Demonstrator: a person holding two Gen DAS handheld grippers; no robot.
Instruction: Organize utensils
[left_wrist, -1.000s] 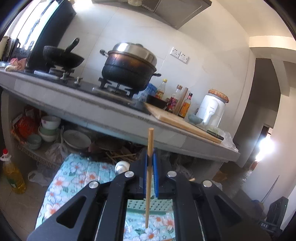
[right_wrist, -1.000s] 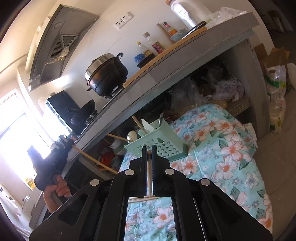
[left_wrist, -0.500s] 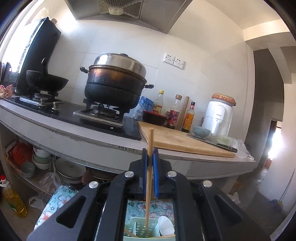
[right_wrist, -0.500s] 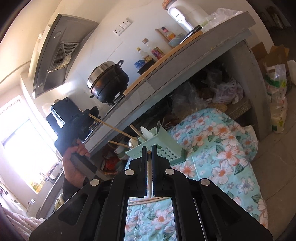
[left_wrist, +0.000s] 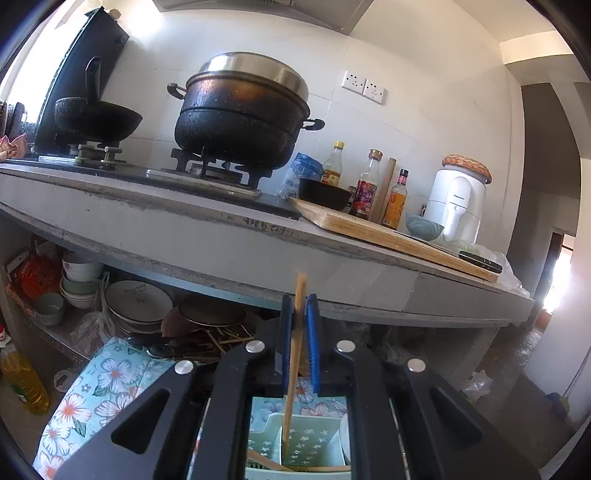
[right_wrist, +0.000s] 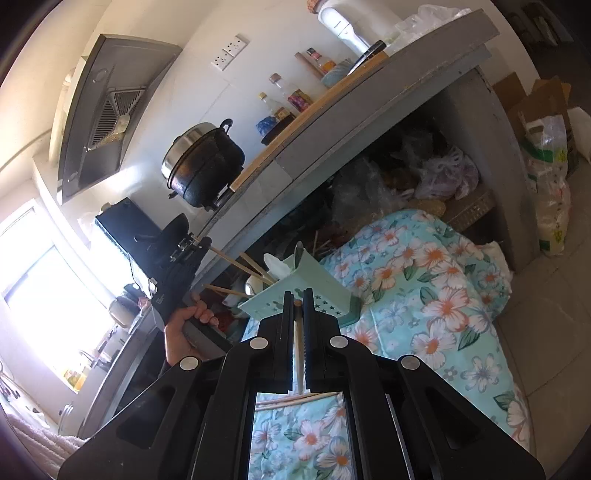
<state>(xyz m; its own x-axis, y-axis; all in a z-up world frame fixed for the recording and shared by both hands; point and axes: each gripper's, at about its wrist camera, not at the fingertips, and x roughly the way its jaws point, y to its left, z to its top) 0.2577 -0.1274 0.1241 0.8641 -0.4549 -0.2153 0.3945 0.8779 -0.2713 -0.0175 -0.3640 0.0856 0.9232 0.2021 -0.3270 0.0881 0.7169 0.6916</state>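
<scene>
My left gripper (left_wrist: 299, 299) is shut on a wooden chopstick (left_wrist: 293, 362) held upright, its lower tip inside a mint green utensil caddy (left_wrist: 295, 439) directly below. In the right wrist view the left gripper (right_wrist: 177, 254) holds that chopstick (right_wrist: 236, 264) slanting into the caddy (right_wrist: 299, 291), which stands on a floral cloth (right_wrist: 424, 295) and holds a white spoon (right_wrist: 277, 266) and other chopsticks. My right gripper (right_wrist: 298, 295) is shut on another wooden chopstick (right_wrist: 298, 343), just in front of the caddy. Two loose chopsticks (right_wrist: 295, 398) lie on the cloth under it.
A concrete counter (left_wrist: 221, 236) overhangs the cloth, with a black pot (left_wrist: 240, 118), wok (left_wrist: 96, 118), cutting board (left_wrist: 369, 229), bottles and a white appliance (left_wrist: 460, 199). Bowls and plates (left_wrist: 136, 299) sit beneath. Bags (right_wrist: 546, 177) stand right of the counter.
My left gripper has dropped lower over the caddy, and its chopstick tip has gone down into a compartment. My right gripper has barely moved.
</scene>
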